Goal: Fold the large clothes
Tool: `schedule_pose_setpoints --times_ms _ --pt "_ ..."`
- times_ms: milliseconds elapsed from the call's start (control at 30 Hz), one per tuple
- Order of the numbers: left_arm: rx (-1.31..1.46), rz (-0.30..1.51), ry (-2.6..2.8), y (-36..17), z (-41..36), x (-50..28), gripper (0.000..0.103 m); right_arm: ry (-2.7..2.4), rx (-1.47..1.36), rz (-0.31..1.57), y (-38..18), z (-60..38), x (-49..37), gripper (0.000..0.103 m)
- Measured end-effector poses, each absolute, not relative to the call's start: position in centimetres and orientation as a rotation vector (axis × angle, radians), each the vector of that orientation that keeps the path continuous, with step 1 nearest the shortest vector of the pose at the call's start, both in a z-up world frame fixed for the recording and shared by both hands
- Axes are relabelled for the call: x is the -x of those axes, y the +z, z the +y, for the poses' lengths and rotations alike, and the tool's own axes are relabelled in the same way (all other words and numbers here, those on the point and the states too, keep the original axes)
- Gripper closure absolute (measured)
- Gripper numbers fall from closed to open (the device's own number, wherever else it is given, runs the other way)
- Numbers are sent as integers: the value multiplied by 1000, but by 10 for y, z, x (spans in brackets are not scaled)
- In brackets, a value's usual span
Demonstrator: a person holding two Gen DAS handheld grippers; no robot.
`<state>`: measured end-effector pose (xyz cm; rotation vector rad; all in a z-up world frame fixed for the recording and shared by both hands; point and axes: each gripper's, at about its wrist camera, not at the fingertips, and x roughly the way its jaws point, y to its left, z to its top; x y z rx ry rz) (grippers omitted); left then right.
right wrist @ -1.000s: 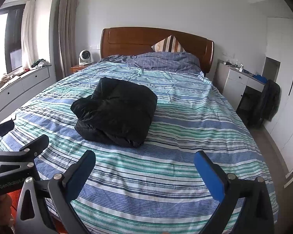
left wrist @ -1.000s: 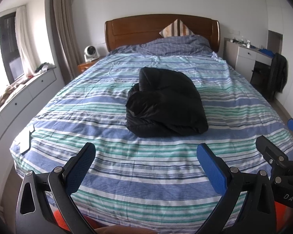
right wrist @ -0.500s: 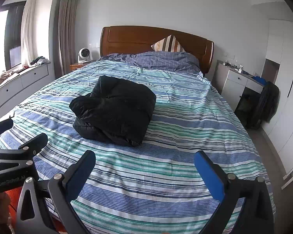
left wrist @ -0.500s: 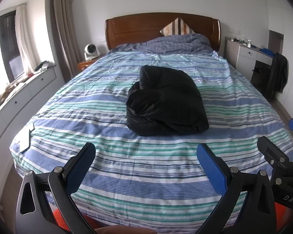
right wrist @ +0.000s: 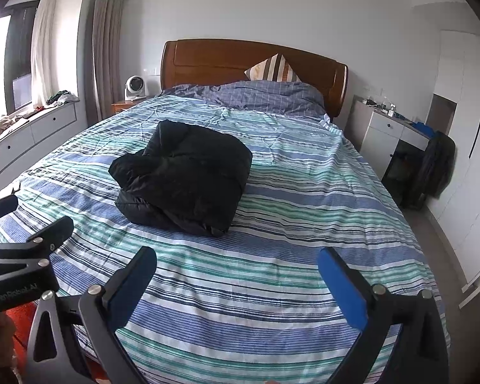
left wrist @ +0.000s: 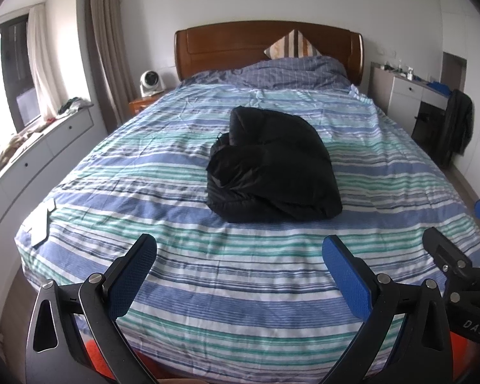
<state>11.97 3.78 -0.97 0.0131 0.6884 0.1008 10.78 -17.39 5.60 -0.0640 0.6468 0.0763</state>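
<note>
Black puffy jacket [left wrist: 272, 169] lies in a folded bundle near the centre of the striped bedspread [left wrist: 240, 288], at 12 o'clock from both tools, well apart from them. Left tool [left wrist: 238, 265]: jaws wide, holding nothing, above the foot of the bed. Right tool [right wrist: 236, 275]: jaws wide, nothing held, beside the left one at the foot. Wooden headboard [right wrist: 227, 60] at the far end; striped pillow [right wrist: 273, 68] leans against it. White fan [left wrist: 149, 81] on the nightstand at 10 o'clock.
</note>
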Motion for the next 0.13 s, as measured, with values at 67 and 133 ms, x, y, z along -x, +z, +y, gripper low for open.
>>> schedule_pose_setpoints --times_ms 67,133 --pt "-22 679 104 -8 36 -119 0 75 62 649 55 -175 -108 0" --pt "-29 677 102 -9 35 -118 0 76 58 650 56 -175 -107 0"
